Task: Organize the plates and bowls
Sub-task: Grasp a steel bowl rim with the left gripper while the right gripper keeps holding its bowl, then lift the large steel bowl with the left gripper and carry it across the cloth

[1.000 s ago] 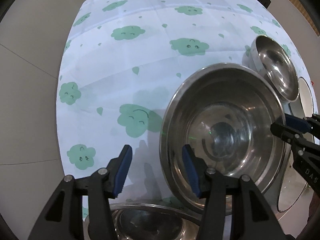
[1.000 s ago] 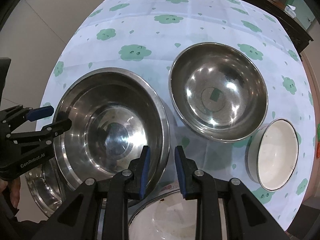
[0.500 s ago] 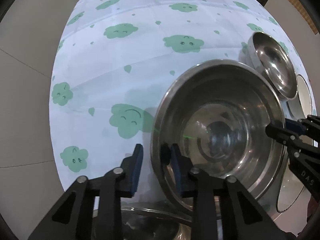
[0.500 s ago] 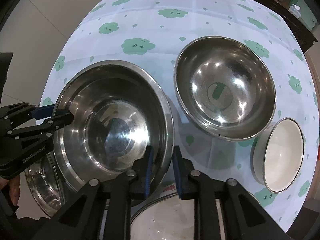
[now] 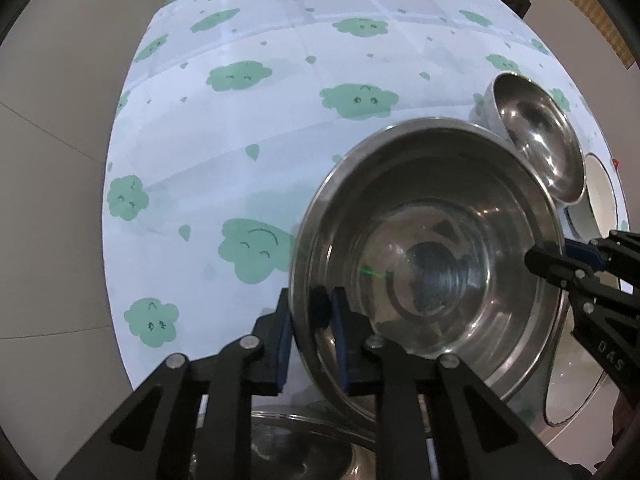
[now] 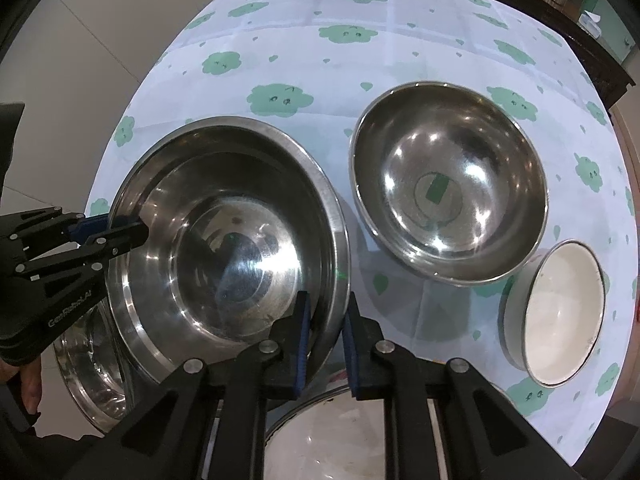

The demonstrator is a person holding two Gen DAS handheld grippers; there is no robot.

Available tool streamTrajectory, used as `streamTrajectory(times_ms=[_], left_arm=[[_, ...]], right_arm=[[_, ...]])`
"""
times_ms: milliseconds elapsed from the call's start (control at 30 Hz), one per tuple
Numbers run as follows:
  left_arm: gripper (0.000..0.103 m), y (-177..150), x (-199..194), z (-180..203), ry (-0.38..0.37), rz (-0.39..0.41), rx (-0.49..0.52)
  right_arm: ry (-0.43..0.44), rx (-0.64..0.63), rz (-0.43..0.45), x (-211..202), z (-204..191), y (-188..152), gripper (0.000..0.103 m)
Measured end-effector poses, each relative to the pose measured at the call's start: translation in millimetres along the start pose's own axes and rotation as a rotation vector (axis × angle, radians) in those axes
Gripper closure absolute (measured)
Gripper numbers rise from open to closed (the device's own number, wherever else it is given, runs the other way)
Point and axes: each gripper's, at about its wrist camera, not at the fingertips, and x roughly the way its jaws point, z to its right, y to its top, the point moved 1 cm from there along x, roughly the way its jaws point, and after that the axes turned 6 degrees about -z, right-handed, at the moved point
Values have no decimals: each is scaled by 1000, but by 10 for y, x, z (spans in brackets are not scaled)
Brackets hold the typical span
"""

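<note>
Cloud-print tablecloth (image 6: pixel 360 12): three steel bowls, one white; both grippers closing on biggest bowl (image 6: pixel 224 240) rim.

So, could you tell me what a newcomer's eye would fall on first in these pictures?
The big steel bowl in the middle, gripped at opposite rims: the left gripper and the right gripper are both closing on it, the rim between the pads. Behind it to the right sits a second steel bowl, with a white bowl beside it, all on a cloud-print cloth.

Left tongs (image 6: pixel 120 236) read "GenRobot.AI"; right tongs (image 5: pixel 560 258) read "DAS".
</note>
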Motion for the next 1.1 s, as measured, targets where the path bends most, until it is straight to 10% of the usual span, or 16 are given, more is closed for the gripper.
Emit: streamTrajectory(times_ms=[1100], left_arm=[[88,34,-585,-138,2,93,-31]], right_arm=[[-31,-29,89,-555,-137,75,86]])
